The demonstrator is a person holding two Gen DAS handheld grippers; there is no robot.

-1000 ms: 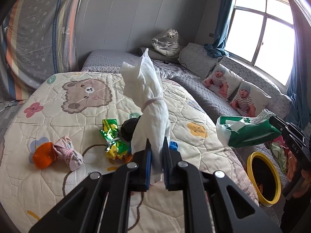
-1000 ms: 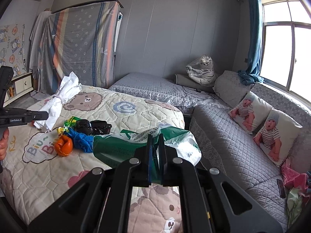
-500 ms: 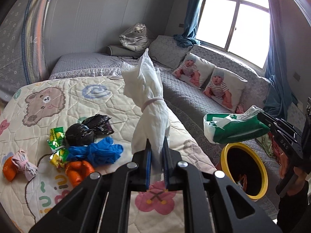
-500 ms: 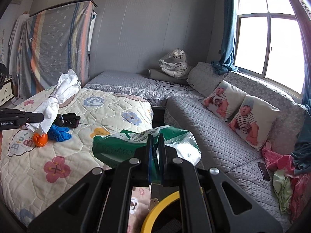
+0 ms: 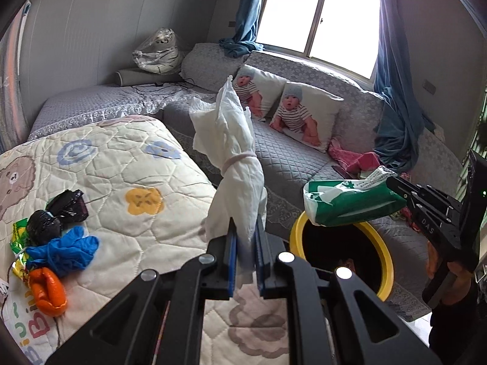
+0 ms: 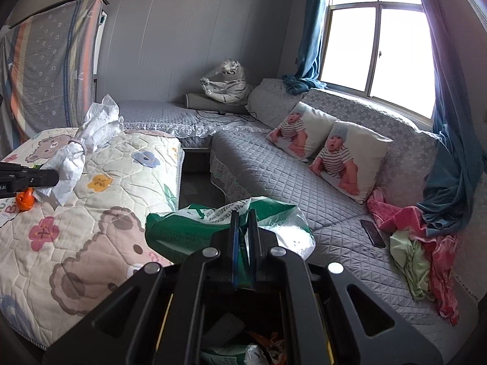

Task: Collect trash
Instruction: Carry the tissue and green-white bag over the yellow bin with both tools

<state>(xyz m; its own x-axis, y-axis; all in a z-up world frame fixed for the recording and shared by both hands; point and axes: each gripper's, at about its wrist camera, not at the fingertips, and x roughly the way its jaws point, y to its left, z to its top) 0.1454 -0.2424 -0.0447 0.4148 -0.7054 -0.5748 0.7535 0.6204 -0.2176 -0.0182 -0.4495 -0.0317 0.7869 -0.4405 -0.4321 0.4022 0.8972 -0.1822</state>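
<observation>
1. Orange, blue and black knotted bundles lie in a cluster on the cartoon-print quilt (image 5: 146, 164) at the left of the left wrist view: an orange glove (image 5: 48, 292) nearest, a blue glove (image 5: 64, 251) touching it, and a black bag (image 5: 44, 228) beyond, with green-yellow wrappers (image 5: 18, 237) at the edge.
2. Centre of that view, the left gripper (image 5: 245, 258) is clamped on the lower end of a white tissue bundle (image 5: 234, 155), which stands upright, cinched by a band.
3. Right of it, a yellow-rimmed bin (image 5: 386, 270) sits on the floor between quilt and grey sofa (image 5: 292, 158).
4. Just above the bin's rim, the right gripper (image 6: 242, 240) is pinched shut on a green-and-white plastic bag (image 6: 185, 231).
5. Two baby-print cushions (image 6: 350, 158) lean on the sofa back.
</observation>
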